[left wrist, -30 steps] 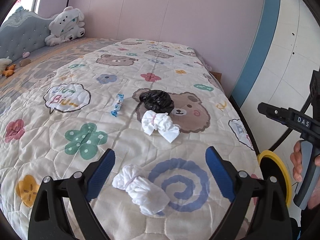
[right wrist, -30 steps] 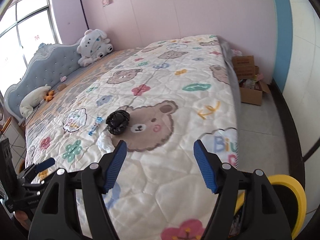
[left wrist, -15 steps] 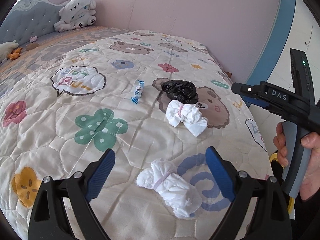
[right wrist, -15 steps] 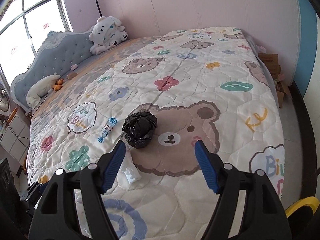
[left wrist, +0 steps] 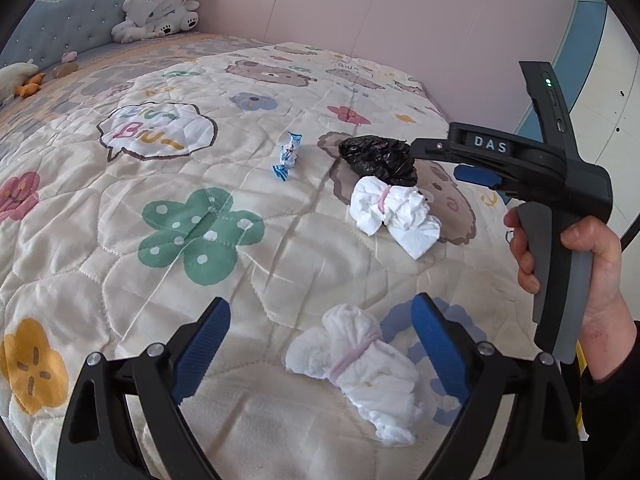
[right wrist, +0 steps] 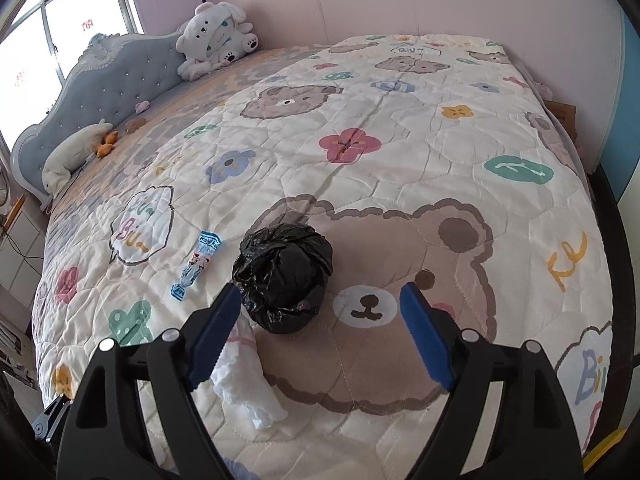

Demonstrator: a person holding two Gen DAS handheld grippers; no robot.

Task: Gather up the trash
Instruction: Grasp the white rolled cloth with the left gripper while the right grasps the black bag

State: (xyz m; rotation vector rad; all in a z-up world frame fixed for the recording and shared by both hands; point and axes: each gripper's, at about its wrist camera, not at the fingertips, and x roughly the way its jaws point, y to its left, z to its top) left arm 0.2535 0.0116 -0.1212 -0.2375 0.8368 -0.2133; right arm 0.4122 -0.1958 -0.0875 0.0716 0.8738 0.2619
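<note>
On the patterned quilt (left wrist: 248, 280) lie four bits of trash. In the left wrist view, the left gripper (left wrist: 320, 344) hovers with its jaws spread wide and nothing between the blue pads (left wrist: 202, 348); the near white wad (left wrist: 360, 364), tied with a pink band, sits just ahead of them toward 5 o'clock. A second white wad (left wrist: 394, 210) lies farther off at 1 o'clock, touching the black bag (left wrist: 378, 158) behind it. A blue wrapper (left wrist: 289, 156) rests apart at 12 o'clock. The right gripper (right wrist: 320, 320) is also wide open and holds nothing; in its view the black bag (right wrist: 286, 276) sits just ahead between its fingertips, left of centre. A plush toy (right wrist: 216, 40) sits by the headboard at 11 o'clock
</note>
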